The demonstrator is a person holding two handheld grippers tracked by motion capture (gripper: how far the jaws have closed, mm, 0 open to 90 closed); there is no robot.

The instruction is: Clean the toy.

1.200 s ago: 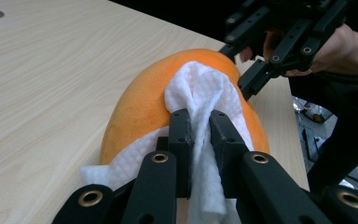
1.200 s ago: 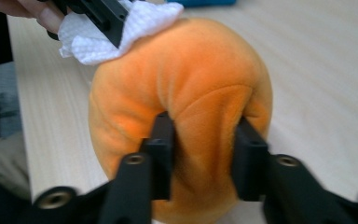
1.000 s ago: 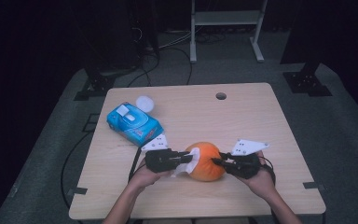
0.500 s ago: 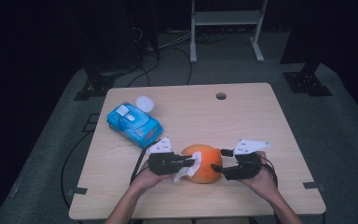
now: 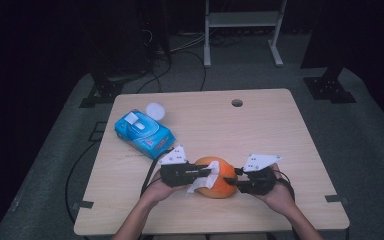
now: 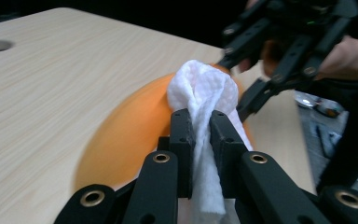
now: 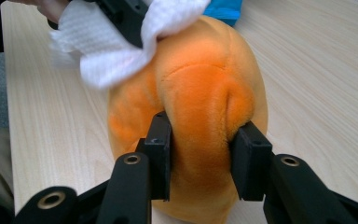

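One orange plush toy [image 5: 219, 177] sits near the front edge of the light wooden counter [image 5: 260, 130], between the two grippers. The left gripper [image 5: 207, 172] has its fingers [image 6: 182, 135] pressed together on a single white wipe [image 6: 204, 93], which lies bunched against the top of the plush toy. The right gripper [image 5: 236, 181] comes in from the opposite side, its fingers [image 7: 161, 140] clamped on a fold of the toy's soft body and pinching it inward.

Two other things share the counter: one blue pack of wipes [image 5: 144, 131] toward the back left, well apart from the toy, and one small white round lid [image 5: 155, 110] just behind the pack. A round hole [image 5: 237, 103] is cut near the counter's far edge. Cables run across the dark floor beyond, where the white legs of a stand [image 5: 275, 37] rise. Nothing lies between either gripper and the toy.

Compared with a second ago, both grippers and the plush toy have drifted slightly toward the person, and the wipe now rests higher on the toy.
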